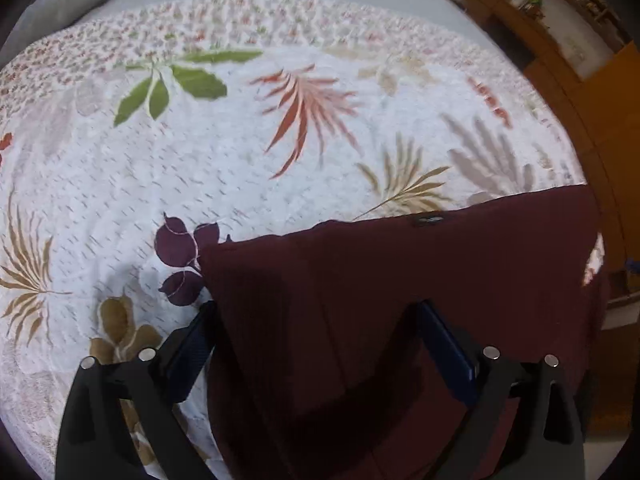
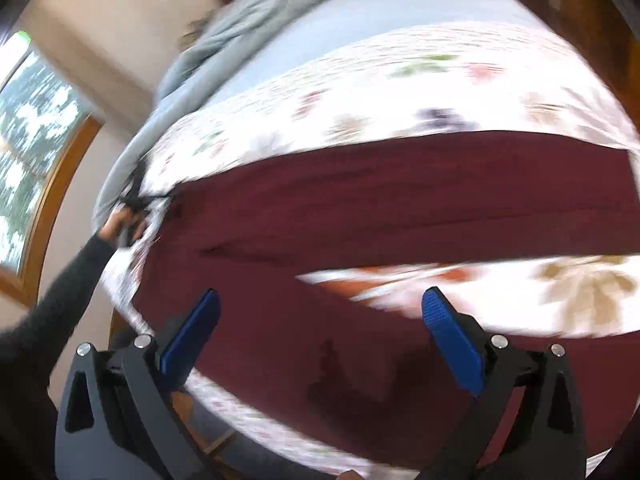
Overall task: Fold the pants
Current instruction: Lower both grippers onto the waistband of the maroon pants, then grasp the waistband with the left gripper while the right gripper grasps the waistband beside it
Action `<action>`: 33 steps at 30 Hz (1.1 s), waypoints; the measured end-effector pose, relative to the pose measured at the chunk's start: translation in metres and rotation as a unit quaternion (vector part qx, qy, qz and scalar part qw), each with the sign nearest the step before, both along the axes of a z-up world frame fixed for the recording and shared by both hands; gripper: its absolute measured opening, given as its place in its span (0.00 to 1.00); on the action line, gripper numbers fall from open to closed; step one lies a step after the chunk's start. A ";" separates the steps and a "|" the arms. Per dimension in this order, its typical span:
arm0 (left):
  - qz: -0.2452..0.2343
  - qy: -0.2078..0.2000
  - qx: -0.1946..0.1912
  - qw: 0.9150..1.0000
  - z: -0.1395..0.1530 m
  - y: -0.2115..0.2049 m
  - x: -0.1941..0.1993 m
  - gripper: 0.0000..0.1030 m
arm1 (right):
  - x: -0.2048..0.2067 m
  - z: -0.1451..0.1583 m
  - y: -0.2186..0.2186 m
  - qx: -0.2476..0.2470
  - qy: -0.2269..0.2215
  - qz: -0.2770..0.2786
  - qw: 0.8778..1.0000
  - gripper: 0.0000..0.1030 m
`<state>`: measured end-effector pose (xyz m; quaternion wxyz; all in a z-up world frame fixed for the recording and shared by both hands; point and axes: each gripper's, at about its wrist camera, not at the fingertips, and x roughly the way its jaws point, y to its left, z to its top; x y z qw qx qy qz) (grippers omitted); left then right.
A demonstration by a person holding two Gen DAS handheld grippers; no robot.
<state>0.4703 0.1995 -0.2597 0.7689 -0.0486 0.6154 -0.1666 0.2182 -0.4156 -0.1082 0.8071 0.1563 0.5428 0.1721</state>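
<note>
Both grippers' fingers gape wide, holding nothing, over maroon pants (image 1: 400, 280) near open bedspread (image 1: 200, 168).

home bedroom: floral bedspread (image 1: 224, 168) on bed, wood-framed window (image 2: 36, 152), wooden shelves (image 1: 560, 20).

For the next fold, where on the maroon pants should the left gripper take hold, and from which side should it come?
Probably the near left corner of the maroon pants, where the left gripper hangs with jaws open. The cloth lies flat on the floral bedspread, and its left edge is free and straight. So come in low from the left, slide one jaw under that edge, and pinch the layers together.
</note>
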 end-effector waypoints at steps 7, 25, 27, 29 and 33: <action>0.015 -0.005 -0.005 1.000 -0.001 0.002 0.005 0.94 | 0.071 -0.024 -0.221 -0.050 0.073 -0.167 0.982 0.97; 0.035 -0.023 0.028 0.999 -0.007 -0.009 0.016 0.92 | 0.162 -0.093 -0.243 -0.004 0.086 -0.075 0.993 0.97; 0.032 -0.024 0.040 0.998 -0.006 -0.012 0.015 0.91 | 0.164 -0.096 -0.234 -0.013 0.088 -0.061 0.994 0.95; 0.032 -0.029 0.052 0.998 -0.004 -0.013 0.014 0.67 | 0.163 -0.095 -0.237 -0.015 0.086 -0.072 0.994 0.77; 0.051 -0.037 0.045 0.997 0.008 -0.006 0.009 0.30 | 0.154 -0.085 -0.247 -0.010 0.074 -0.100 0.992 0.23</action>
